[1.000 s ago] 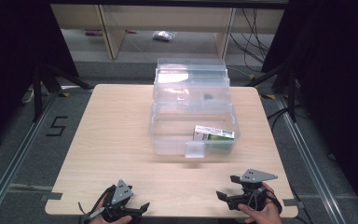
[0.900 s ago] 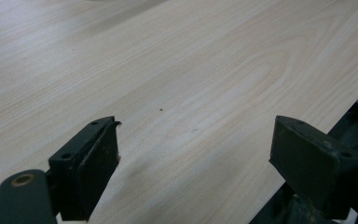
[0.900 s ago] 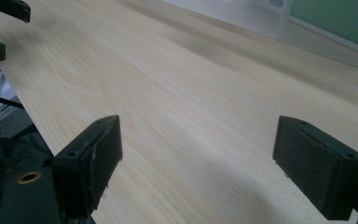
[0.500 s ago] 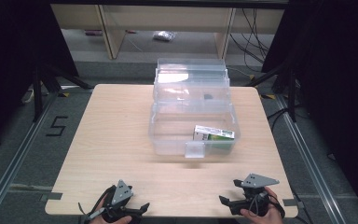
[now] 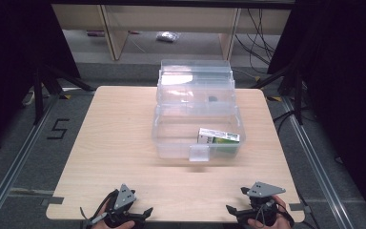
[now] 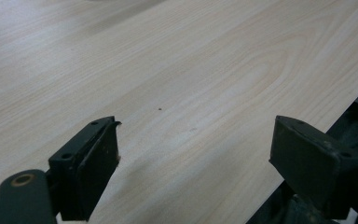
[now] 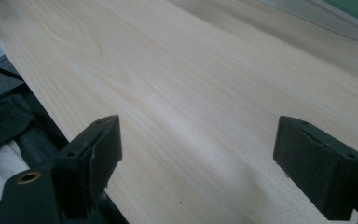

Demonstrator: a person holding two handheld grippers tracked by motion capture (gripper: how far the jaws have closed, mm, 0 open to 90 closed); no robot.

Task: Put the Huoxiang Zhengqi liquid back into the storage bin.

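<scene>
Both grippers sit released near the table's [image 5: 124, 143] front edge, left gripper [image 6: 193, 175] and right gripper [image 7: 198, 163] gaping over bare wood; from above, a green carton [image 5: 219, 138] lies inside the clear box [image 5: 171, 138] mid-table.

High view overlooks table [image 5: 124, 143]; gripper views skim it closely.
</scene>
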